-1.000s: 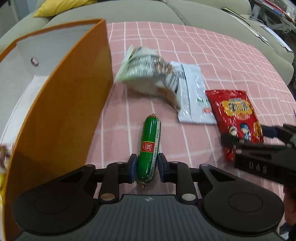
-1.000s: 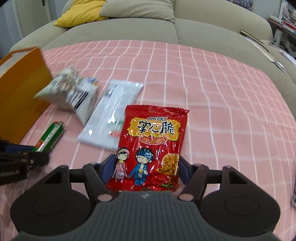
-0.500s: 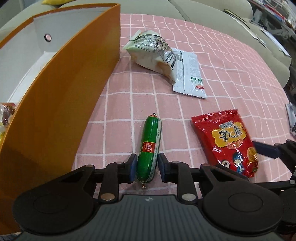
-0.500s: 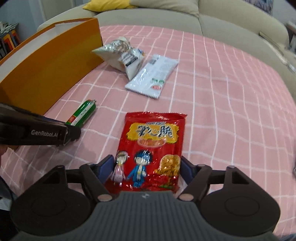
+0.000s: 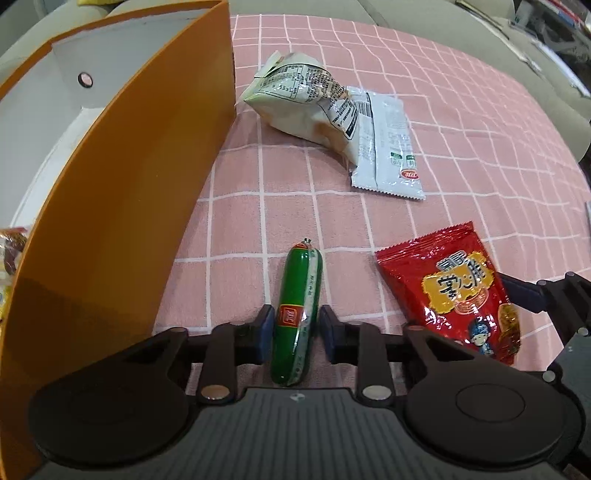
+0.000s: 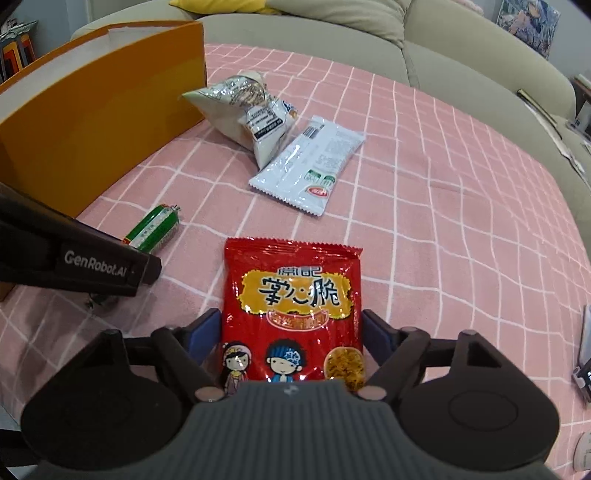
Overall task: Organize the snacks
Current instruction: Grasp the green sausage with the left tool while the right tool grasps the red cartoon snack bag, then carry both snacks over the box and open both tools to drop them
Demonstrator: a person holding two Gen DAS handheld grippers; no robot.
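Note:
My left gripper is shut on a green sausage stick and holds it above the pink checked cloth, beside the orange box. My right gripper is shut on a red snack packet and holds it above the cloth. The red packet also shows in the left wrist view, and the sausage in the right wrist view. A puffy white snack bag and a flat white packet lie on the cloth beyond.
The orange box has a white inside and holds some snacks at its near left end. A beige sofa runs behind the cloth. Small items lie at the right edge.
Both grippers have risen and pulled back with their snacks. The view now looks down from higher, and the box and the white bags appear farther off.

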